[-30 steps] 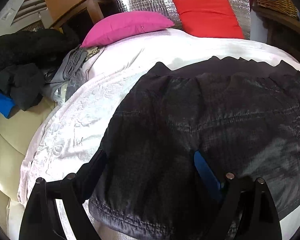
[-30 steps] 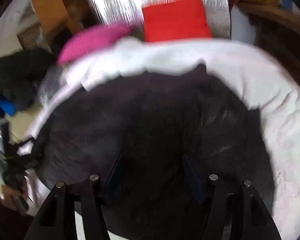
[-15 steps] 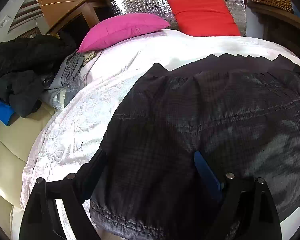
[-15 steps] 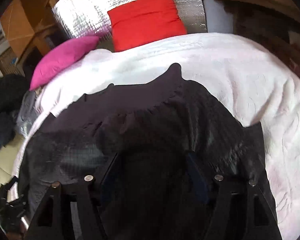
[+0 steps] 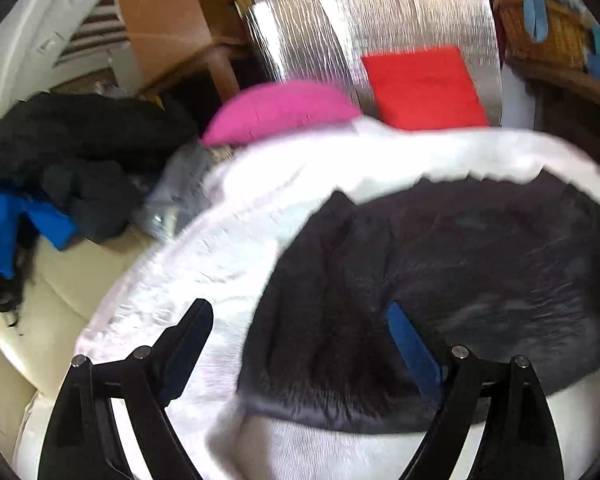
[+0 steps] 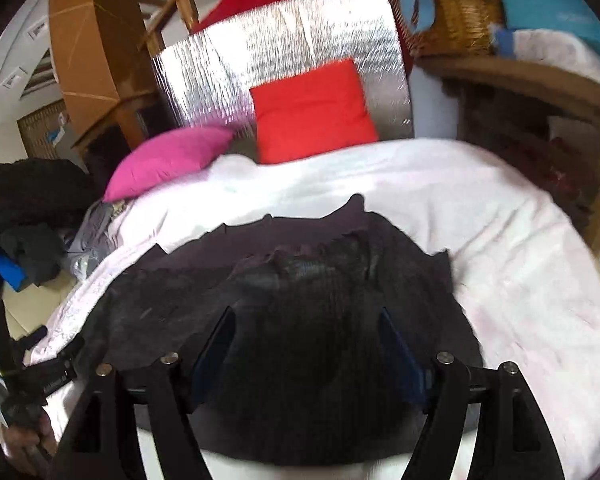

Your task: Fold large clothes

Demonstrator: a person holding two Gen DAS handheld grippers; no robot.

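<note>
A dark quilted garment lies folded on the white bedspread. It also shows in the right wrist view, with its ribbed hem toward the pillows. My left gripper is open and empty above the garment's left edge. My right gripper is open and empty, raised over the garment's near part. The left gripper shows at the lower left of the right wrist view.
A pink pillow and a red pillow lean against a silver foil panel at the bed's head. A heap of dark, grey and blue clothes lies left of the bed. A wicker basket sits on a shelf at right.
Both grippers have lifted and drawn back from the garment, so more of the room shows. The garment stays on the bed. The left gripper view is motion-blurred.
</note>
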